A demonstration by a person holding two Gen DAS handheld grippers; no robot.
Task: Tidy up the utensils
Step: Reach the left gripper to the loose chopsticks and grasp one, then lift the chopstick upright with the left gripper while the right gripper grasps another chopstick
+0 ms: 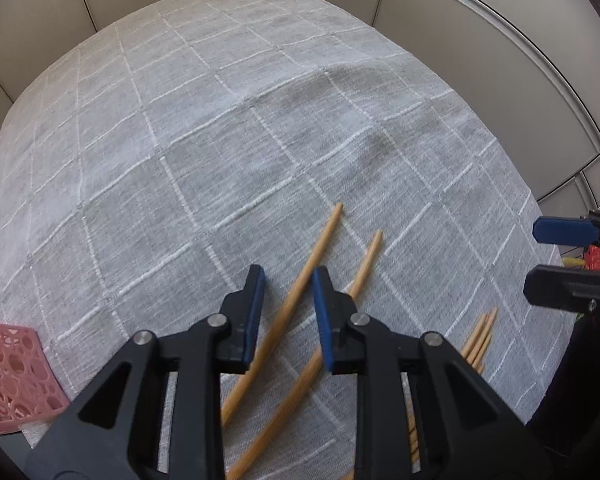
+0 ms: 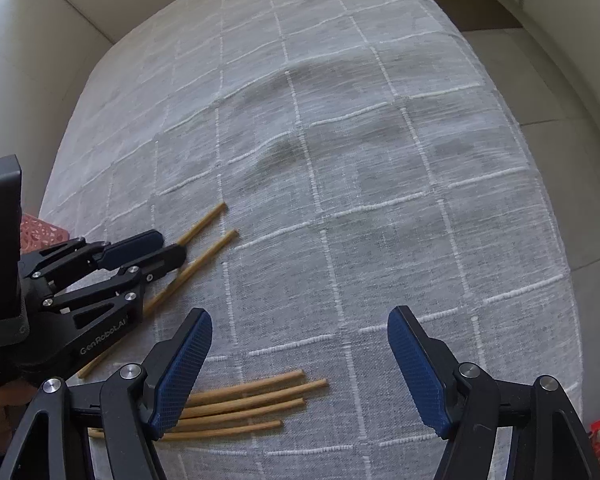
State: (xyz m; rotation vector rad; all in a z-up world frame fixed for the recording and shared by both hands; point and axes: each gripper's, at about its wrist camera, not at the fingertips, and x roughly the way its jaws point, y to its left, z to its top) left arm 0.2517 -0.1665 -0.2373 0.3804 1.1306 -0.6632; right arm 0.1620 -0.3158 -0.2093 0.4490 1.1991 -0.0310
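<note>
Left tongs [image 1: 288,292] hover half-spread, empty, over one thin wooden chopstick [image 1: 300,280]; right tongs [image 2: 300,360] gape wide. Light, stiff, roll-prone on the clothed counter [image 1: 220,120]: pinch mid-shaft.

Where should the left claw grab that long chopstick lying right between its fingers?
Probably near the middle of the chopstick, coming straight down from above. It lies flat on the tablecloth, so only its two long sides are free. The left claw is open and already straddles it, one finger per side, clear of the second chopstick.
</note>
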